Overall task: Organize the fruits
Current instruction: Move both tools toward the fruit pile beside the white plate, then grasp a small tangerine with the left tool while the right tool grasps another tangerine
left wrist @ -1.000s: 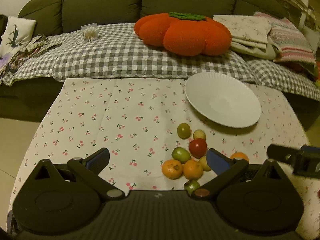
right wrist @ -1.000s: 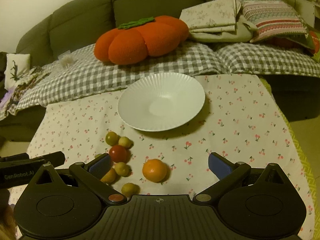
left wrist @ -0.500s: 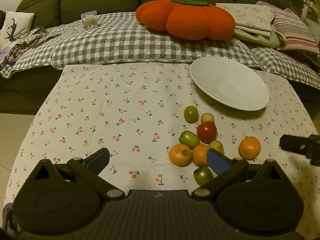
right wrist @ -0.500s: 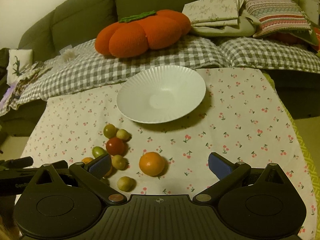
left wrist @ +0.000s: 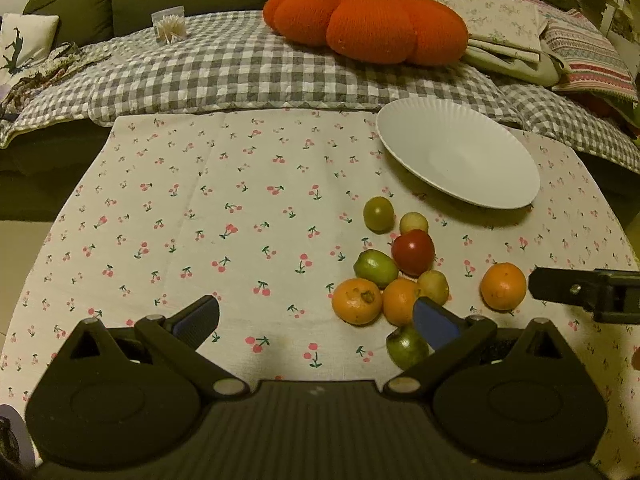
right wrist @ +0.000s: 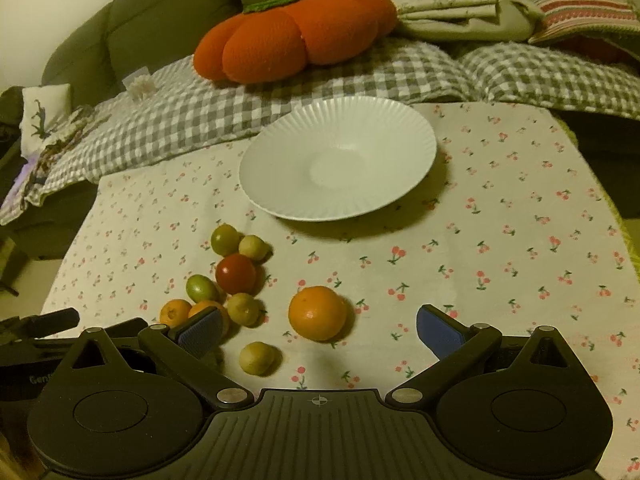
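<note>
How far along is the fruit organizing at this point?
Nothing looks done: the ribbed white plate holds no fruit. Nothing is in hand; the right tool is open with the lone round orange ahead of its fingers, and the left tool is open too. All the clustered small fruits remain on the cherry-print cloth.

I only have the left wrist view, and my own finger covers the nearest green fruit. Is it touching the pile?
Observer: No. In the right wrist view the nearest fruit lies alone, apart from the pile.
Operator: Is the right gripper open? I see only its tip.
Observer: Yes, the right gripper is wide open and holds nothing.
Operator: What is it lined up on?
Observer: The lone orange shows in the gap between its fingers, touching neither and nearer its left one.
</note>
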Demonstrator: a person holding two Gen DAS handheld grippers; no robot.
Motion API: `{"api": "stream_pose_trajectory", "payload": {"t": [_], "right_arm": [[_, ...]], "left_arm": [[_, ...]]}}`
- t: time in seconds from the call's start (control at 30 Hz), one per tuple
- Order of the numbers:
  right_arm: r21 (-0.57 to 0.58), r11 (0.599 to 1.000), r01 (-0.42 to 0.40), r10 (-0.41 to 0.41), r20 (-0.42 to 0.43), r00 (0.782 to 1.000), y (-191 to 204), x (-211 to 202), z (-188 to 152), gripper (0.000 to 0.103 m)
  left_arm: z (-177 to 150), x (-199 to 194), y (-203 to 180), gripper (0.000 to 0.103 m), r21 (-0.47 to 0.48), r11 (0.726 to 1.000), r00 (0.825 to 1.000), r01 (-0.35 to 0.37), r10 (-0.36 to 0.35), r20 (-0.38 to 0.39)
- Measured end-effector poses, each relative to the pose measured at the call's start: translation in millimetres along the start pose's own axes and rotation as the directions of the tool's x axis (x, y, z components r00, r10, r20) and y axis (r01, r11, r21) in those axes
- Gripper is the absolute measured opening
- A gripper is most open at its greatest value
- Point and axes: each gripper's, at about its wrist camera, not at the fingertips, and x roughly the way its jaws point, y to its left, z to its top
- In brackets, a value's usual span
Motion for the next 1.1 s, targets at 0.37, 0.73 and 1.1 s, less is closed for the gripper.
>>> {"api": "stream_pose_trajectory", "payload": {"t": [0.37, 0.73, 1.1], "right_arm": [[0.010, 1.000, -0.017, 0.018, -0.064, 0.998, 4.5, 31.8, 2.9, 0.094], [-0.001, 1.000, -0.007, 0.007, -0.064, 0.998, 8.1, 43.4, 0.4, 0.084], [-0.004, 1.000, -0.010, 0.010, -0.095, 0.995, 7.9, 54.5, -1.9, 0.059]], "left_arm": [[-1.6, 16.9, 18.4, 0.089, -0.115, 0.991, 0.996, 0.071, -0.076, -0.038], [-4.8, 34.6, 26.3, 0.076, -0.190, 0.971, 0.985, 0.141, -0.157, -0.068], [-5.5, 53.3, 20.5, 0.055, -0.189, 0.964, 0.975, 0.189, -0.207, -0.081]]}}
